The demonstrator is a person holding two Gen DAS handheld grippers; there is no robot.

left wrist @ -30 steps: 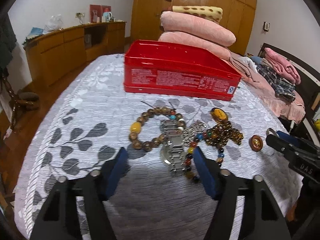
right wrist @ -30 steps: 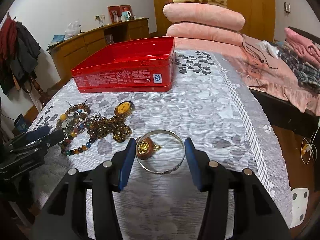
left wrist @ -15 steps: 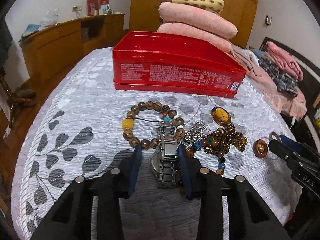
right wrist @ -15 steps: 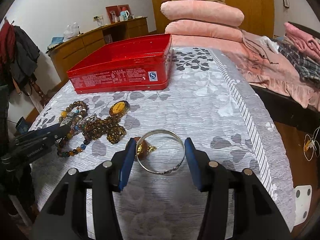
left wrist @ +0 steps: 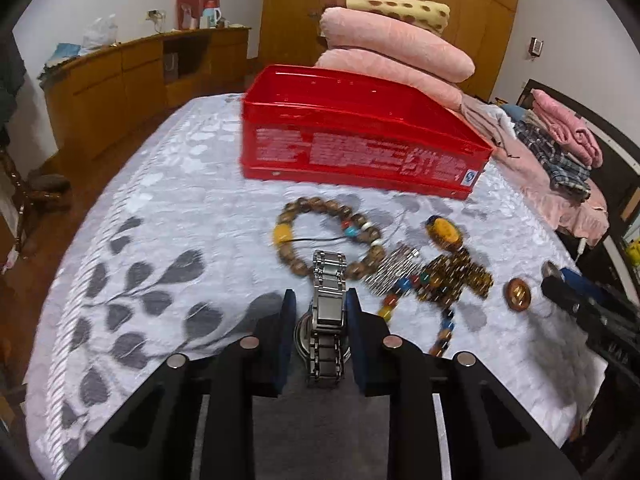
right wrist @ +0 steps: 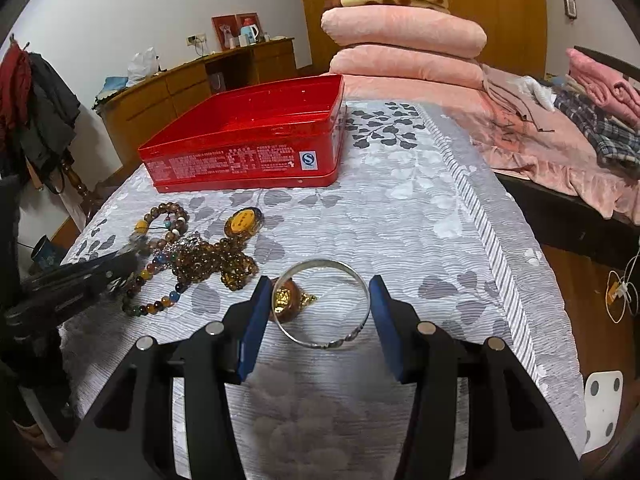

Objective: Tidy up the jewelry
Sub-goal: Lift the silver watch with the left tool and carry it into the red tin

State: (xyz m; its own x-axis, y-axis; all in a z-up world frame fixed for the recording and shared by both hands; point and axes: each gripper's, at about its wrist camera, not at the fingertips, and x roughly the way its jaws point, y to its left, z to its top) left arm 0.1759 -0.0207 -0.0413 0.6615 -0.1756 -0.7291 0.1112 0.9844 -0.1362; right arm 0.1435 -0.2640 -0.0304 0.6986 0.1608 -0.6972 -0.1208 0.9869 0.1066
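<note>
One red tin point(left wrist: 360, 152) sits at upper centre of the left wrist view on the leaf-print cloth point(left wrist: 160, 208). Below it lie one wooden bead bracelet point(left wrist: 324, 236), one amber pendant point(left wrist: 444, 232) and one brown bead cluster point(left wrist: 456, 276). The left gripper point(left wrist: 320, 332) is clenched on one steel watch point(left wrist: 328, 312) at lower centre. Only the right wrist view shows the whole silver bangle point(right wrist: 324, 304), ringed loosely by the spread right gripper point(right wrist: 320, 320), beside one round brown charm point(right wrist: 286, 300).
</note>
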